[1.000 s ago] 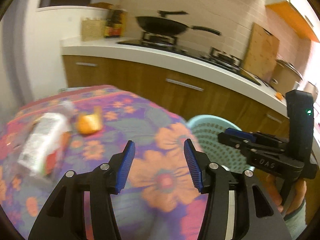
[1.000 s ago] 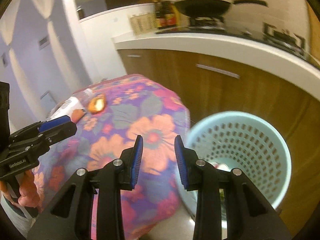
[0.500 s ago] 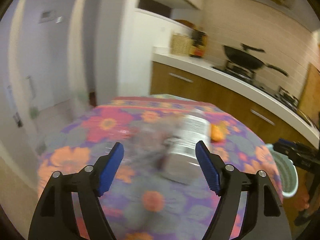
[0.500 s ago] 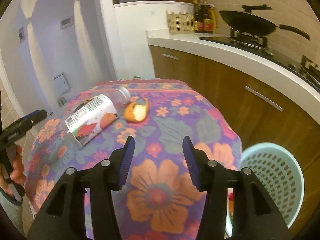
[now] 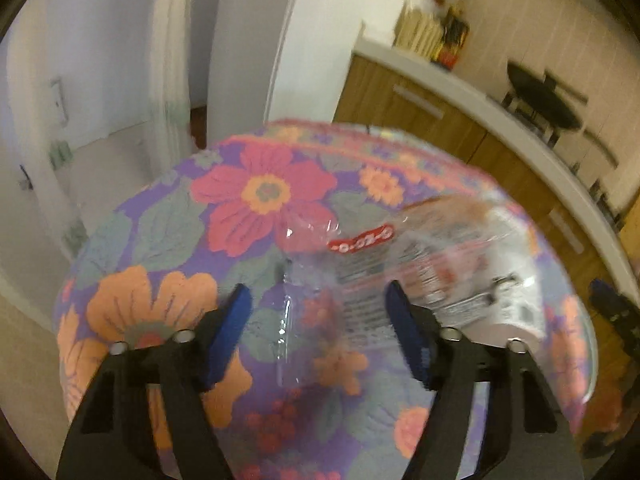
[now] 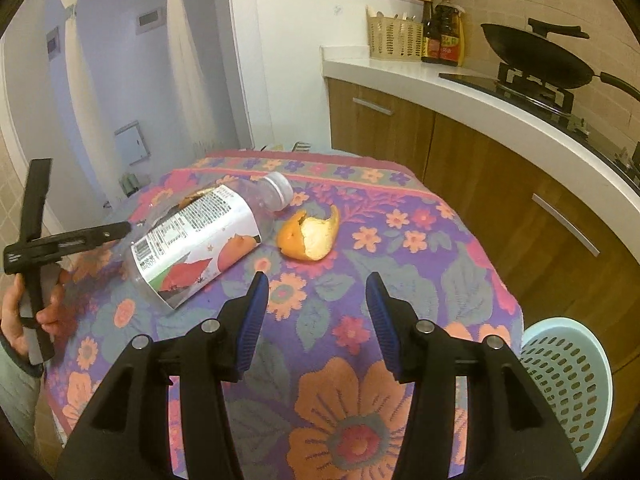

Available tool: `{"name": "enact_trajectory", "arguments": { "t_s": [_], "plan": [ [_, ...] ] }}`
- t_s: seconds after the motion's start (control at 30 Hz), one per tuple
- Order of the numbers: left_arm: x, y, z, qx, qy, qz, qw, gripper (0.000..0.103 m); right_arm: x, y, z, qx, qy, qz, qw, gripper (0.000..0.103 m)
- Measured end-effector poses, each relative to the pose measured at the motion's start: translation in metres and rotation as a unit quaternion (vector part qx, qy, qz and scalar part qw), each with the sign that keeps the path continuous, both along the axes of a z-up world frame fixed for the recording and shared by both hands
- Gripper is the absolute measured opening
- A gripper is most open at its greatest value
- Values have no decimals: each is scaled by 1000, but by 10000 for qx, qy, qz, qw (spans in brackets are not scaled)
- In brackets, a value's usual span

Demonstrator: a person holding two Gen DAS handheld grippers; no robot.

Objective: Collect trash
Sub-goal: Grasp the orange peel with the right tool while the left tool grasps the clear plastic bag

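**Q:** Left gripper [image 5: 316,312] first: how do its jaws stand?

**A:** Apart, and closing at this moment. The clear base end of the plastic bottle [image 5: 420,264] lies between and just ahead of its 2 blue pads [image 5: 404,332], but the view is blurred and I see no pad pressing on it. The bottle's labelled body runs off ahead and to that gripper's right.

**Q:** And the right gripper [image 6: 316,312]?

**A:** Spread, with nothing between its fingers, only the flowered tablecloth [image 6: 360,400] beneath.

**Q:** Where is the trash from there?

**A:** The bottle [image 6: 196,240] lies on its side ahead and to the left of the right gripper, white cap pointing away, clear base toward the left gripper [image 6: 72,240], whose tip reaches the bottle's base end. Whether it touches, I cannot tell. A hand [image 6: 24,312] holds that gripper's handle. The orange peel [image 6: 310,236] lies straight ahead of the right gripper, just beside the bottle's neck, inner white side up.

**Q:** And the bin?

**A:** The pale blue perforated basket [image 6: 568,376] stands on the floor low to the right of the right gripper, beside the table edge and in front of the wooden cabinets [image 6: 520,208].
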State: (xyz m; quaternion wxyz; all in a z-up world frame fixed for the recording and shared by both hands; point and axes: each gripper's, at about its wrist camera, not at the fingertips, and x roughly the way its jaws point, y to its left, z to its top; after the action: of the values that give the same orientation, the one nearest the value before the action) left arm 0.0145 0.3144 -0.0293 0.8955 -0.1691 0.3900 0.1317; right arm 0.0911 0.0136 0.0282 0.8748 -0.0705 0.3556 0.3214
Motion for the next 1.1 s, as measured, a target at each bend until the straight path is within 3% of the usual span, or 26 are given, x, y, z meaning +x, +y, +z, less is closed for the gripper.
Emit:
{"name": "enact_trajectory", "arguments": {
  "t_s": [0.07, 0.17, 0.4, 0.5, 0.67, 0.8, 1.07, 1.1],
  "plan": [
    [8, -7, -9, 221, 234, -78, 9995, 60, 3, 3, -3, -85, -4, -2, 10000, 47],
    [9, -15, -13, 485, 270, -93, 9984, 53, 10, 7, -5, -182, 16, -13, 9998, 47],
    [10, -20, -13, 887, 392, 69, 9953, 5, 39, 28, -11, -176, 172, -98, 9996, 48],
    [7, -11, -11, 725, 297, 114, 9969, 1, 50, 38, -16, -19, 270, -72, 9996, 52],
    [-6, -5, -4, 641, -35, 288, 9975, 0, 62, 63, -25, -288, 233, -84, 9993, 56],
    [-22, 5, 7, 476, -358, 512, 9969, 0, 71, 70, -30, -249, 299, -174, 9991, 68],
    [-50, 27, 21, 25, -733, 768, 9943, 0, 84, 88, -45, -487, 446, -245, 9975, 67],
    [-52, 28, 20, -20, -722, 770, 9944, 0, 84, 90, -46, -502, 440, -201, 9976, 52]
  ]
}}
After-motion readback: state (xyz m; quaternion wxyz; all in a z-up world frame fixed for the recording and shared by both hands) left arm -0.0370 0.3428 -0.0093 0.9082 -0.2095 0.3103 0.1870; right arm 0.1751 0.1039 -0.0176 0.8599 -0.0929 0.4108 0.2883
